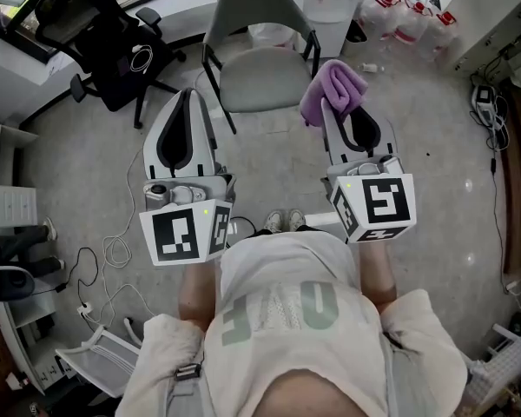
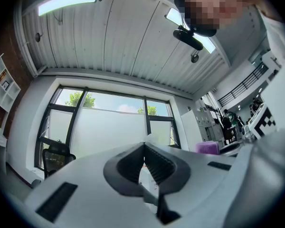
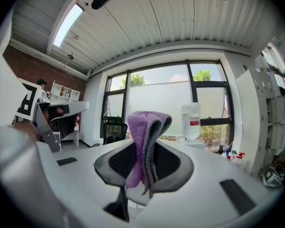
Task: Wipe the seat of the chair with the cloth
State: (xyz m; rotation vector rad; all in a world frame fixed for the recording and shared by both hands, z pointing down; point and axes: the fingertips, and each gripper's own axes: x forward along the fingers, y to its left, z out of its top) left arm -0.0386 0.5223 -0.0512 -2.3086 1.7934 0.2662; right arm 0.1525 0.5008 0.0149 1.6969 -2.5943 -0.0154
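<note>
Over the floor (image 1: pixel 87 172), in front of the chair (image 1: pixel 259 7), we hold both grippers out, side by side and apart. Right gripper (image 1: pixel 337 111): fingers pinching the purple cloth (image 1: pixel 334 89). In the right gripper view the cloth is folded and stands up between the pads, with a loose end hanging down in the gap behind them. From the head view the cloth overlaps the right edge of the seat (image 1: pixel 260 81); we can't tell whether it touches it or how high it is above it. Left gripper (image 1: pixel 189 98): fingers pressed together at the tips with nothing between them, clear in the left gripper view. It points at the chair's front left corner. Both gripper views look upward at the ceiling and big windows. The seat is bare grey-green. Black office chair (image 1: pixel 104 42) stands left of the chair, and water bottles (image 1: pixel 408 20) are at the far right. White cable (image 1: pixel 113 250) loops on the floor at our left. Our shoes (image 1: pixel 285 221) show between the grippers.
</note>
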